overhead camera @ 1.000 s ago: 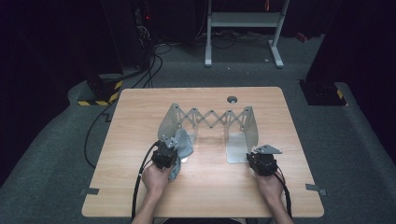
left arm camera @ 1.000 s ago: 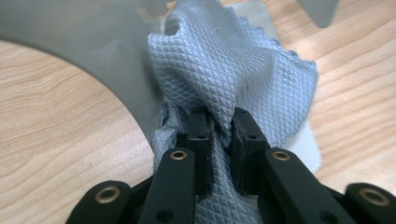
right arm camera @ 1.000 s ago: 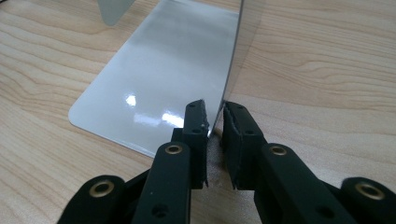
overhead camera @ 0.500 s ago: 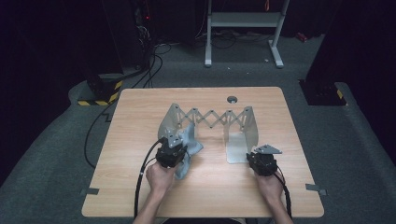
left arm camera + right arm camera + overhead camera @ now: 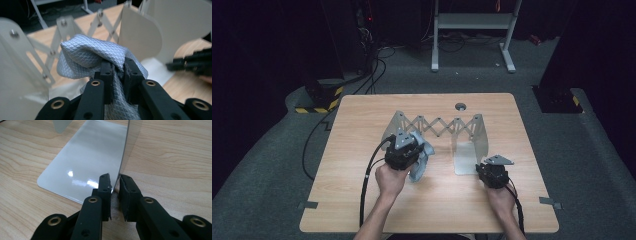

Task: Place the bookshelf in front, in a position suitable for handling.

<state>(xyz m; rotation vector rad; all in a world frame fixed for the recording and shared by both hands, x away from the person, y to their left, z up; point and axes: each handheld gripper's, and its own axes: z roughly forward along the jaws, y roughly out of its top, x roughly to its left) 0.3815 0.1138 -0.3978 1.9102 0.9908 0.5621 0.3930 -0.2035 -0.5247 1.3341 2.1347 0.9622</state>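
Nearest the person, the right gripper (image 5: pixel 493 172) sits low on the counter (image 5: pixel 362 200), just at the near right foot of the expanding metal rack (image 5: pixel 439 124). In the right gripper view its jaws are closed on the thin upright edge of the rack's end plate (image 5: pixel 130 147), beside the shiny base plate (image 5: pixel 82 162) lying flat on the wood. That plate looks stiff, smooth and slippery, so a pinch low on its edge seems the sound way to steady the rack.

A little farther in, at the rack's near left end, the left gripper (image 5: pixel 404 152) is raised off the counter. Its jaws are clamped on a grey quilted cloth (image 5: pixel 92 53), which bunches above the pads and hangs below them. The cloth looks light, soft and limp; it should fold wherever it is unsupported, so a grip on a gathered fold, as here, likely holds better than one on a loose corner.

Behind the cloth stand the rack's pale dividers (image 5: pixel 138 37) and its scissor lattice (image 5: pixel 439 122), spanning toward the far side of the counter.
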